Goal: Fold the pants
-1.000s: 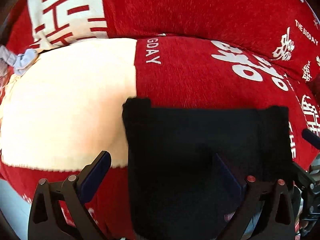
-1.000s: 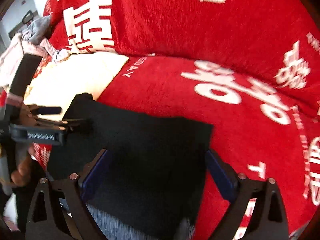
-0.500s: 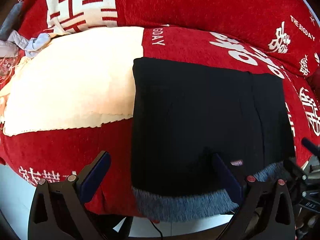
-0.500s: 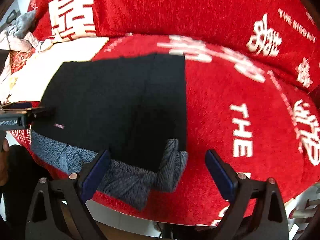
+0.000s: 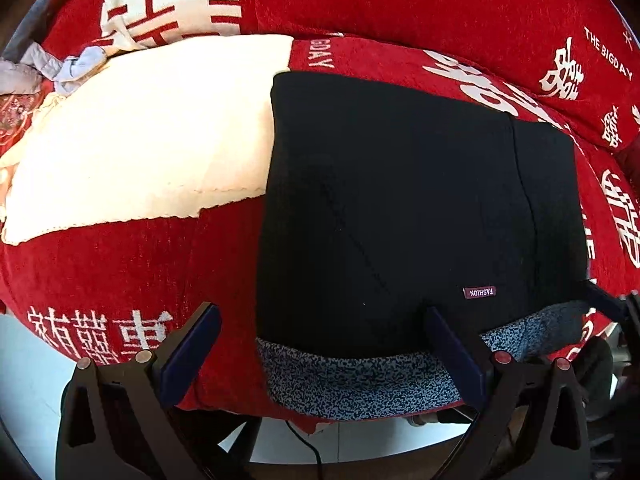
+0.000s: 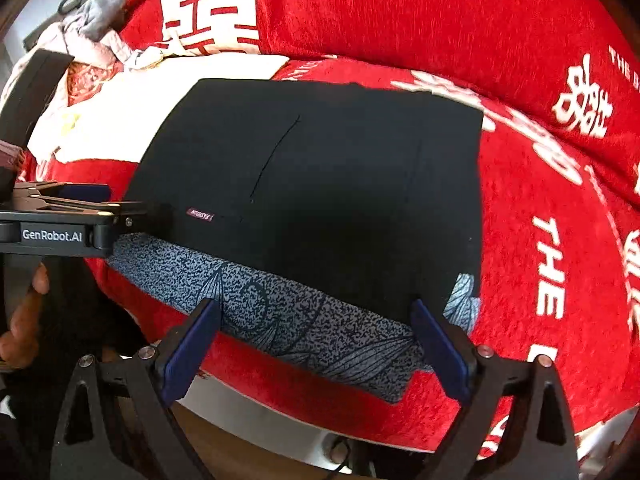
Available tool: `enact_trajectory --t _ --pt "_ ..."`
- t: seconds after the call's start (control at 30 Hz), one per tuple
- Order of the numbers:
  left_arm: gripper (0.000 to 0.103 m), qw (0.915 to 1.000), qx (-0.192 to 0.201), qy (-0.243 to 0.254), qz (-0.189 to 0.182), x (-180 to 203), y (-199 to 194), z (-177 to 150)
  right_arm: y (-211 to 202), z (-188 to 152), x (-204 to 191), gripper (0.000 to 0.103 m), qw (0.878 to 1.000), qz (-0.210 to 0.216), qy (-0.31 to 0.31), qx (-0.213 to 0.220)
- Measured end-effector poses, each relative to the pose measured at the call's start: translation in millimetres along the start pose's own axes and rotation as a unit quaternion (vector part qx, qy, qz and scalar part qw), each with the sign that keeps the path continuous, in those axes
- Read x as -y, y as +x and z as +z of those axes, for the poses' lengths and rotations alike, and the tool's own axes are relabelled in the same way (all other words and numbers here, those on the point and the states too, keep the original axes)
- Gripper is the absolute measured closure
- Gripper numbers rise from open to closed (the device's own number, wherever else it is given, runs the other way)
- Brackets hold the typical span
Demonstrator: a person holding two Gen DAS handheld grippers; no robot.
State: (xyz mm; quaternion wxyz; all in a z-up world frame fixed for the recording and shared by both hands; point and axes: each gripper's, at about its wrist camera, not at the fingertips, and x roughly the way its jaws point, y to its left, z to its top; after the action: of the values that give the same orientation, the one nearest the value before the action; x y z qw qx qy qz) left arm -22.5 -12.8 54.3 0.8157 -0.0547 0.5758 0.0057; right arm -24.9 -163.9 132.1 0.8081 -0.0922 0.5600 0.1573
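The black pants (image 5: 400, 200) lie folded flat on the red sofa seat, a grey speckled inner band (image 5: 360, 380) showing along the near edge and a small "FASHION" tag (image 5: 479, 292) near it. They also show in the right wrist view (image 6: 320, 184). My left gripper (image 5: 320, 352) is open and empty, held back from the pants' near left edge. My right gripper (image 6: 316, 344) is open and empty, in front of the grey band (image 6: 280, 304). The left gripper shows from the side in the right wrist view (image 6: 72, 216).
The red sofa cover (image 5: 480, 8) with white lettering runs up into the backrest. A cream cloth (image 5: 140, 140) lies left of the pants. Crumpled grey and white clothes (image 6: 92, 20) sit at the far left. The sofa's front edge drops to the floor (image 5: 24, 380).
Both grippers have drawn back from the pants towards the sofa's front edge, open and empty throughout. The whole folded pants and the grey band came into view.
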Motion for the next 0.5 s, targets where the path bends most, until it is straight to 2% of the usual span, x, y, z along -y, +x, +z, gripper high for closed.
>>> enact_trajectory --t 0.07,0.17,0.23,0.37,0.43,0.5 --pt "0.0 1.0 0.001 0.0 0.0 0.4 0.2 -1.0 -13.1 9.9 -1.4 0.006 1.0 0.023 -0.008 0.019" --pt "0.0 1.0 0.002 -0.003 -0.002 -0.3 1.0 -2.2 -19.4 40.6 4.6 0.006 0.999 0.0 -0.016 0.044" --pt "0.0 1.0 0.003 -0.005 -0.002 -0.7 0.6 -3.8 -10.9 65.4 12.2 0.006 0.999 0.001 -0.001 0.048" --pt "0.0 1.0 0.004 -0.005 -0.001 -0.8 0.6 -6.4 40.9 109.1 40.9 0.006 0.999 -0.001 0.054 -0.004" --pt "0.0 1.0 0.002 -0.005 -0.008 -2.2 1.5 -6.8 70.1 113.3 47.9 0.003 0.997 -0.019 0.065 -0.049" --pt "0.0 0.9999 0.0 -0.01 -0.014 -4.9 -0.6 -6.9 69.7 106.3 48.7 0.0 0.997 -0.034 0.059 -0.045"
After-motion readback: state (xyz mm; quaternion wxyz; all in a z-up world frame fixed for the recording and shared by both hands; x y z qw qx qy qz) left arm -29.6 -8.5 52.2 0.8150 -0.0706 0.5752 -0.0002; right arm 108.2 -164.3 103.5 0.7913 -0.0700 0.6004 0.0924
